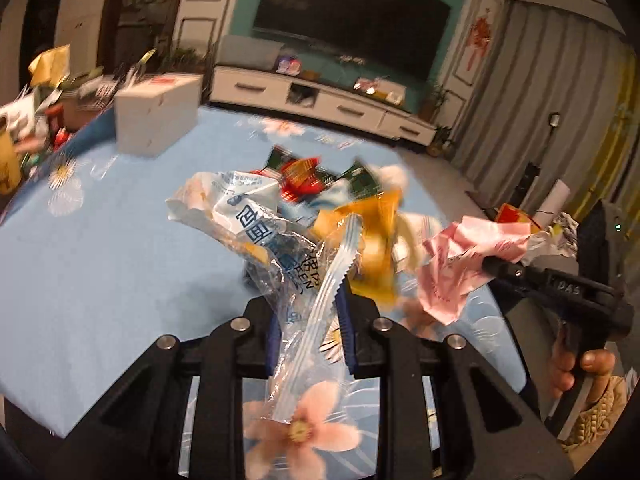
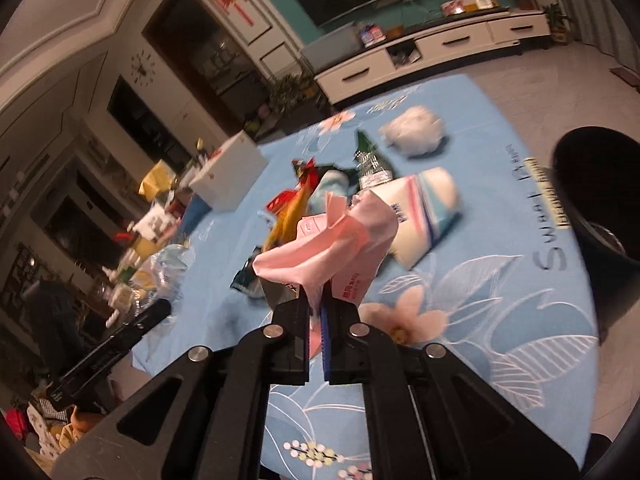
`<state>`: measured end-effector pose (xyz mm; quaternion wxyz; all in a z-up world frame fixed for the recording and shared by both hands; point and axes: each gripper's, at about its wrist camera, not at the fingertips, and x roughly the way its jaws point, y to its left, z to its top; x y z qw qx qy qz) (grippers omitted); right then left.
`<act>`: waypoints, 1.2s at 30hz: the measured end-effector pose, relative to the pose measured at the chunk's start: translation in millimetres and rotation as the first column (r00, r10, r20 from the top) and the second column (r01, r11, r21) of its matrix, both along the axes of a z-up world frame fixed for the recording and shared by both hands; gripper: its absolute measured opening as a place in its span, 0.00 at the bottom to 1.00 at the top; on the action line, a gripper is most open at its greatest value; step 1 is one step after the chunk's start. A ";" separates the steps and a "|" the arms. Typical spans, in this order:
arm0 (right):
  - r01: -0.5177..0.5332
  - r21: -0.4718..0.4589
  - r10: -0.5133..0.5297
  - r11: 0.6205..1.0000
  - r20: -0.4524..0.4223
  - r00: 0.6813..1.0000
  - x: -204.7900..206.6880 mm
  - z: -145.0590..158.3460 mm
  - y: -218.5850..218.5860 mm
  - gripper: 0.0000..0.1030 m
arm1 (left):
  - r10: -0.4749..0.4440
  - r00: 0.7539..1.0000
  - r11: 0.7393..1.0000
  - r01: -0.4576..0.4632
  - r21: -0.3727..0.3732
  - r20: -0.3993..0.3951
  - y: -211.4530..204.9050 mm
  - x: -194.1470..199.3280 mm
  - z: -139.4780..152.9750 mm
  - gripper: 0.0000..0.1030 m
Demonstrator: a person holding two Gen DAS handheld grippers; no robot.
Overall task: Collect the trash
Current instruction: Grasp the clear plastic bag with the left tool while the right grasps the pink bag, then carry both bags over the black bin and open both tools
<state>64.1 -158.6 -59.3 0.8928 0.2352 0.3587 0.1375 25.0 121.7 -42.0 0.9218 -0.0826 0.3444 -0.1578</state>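
**Two light wrappers up, more litter on the bench**

Our left tongs (image 1: 310, 320) are clamped on a clear plastic wrapper (image 1: 256, 236), pinched by its crimped end, with the rest trailing loose above the bench (image 1: 100, 280). Our right tongs (image 2: 316, 320) are closed on a pink wrapper (image 2: 332, 248) at its bunched bottom. Both look thin, soft and nearly weightless, and the clear film probably slippery, so we judge a gathered fold or sealed edge the safest hold. A white paper ball (image 2: 414, 130) and other wrappers lie beyond; a dark bin (image 2: 596, 216) stands to the right.
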 end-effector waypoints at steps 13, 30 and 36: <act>0.307 0.002 -0.306 0.952 0.116 0.945 -47.8 18.2 -105.9 0.05 | -0.346 0.936 0.938 0.347 -0.006 0.057 -144.0 27.2 32.7 0.24; 0.599 -0.101 -0.589 0.794 0.116 0.800 -39.9 -27.5 -213.8 0.05 | -0.673 0.739 0.737 0.674 0.061 -0.036 -359.7 91.0 -8.3 0.26; 0.618 -0.125 -0.618 0.776 0.038 0.785 -23.4 -51.2 -248.4 0.11 | -0.698 0.707 0.702 0.707 0.086 -0.114 -414.3 114.3 -45.9 0.48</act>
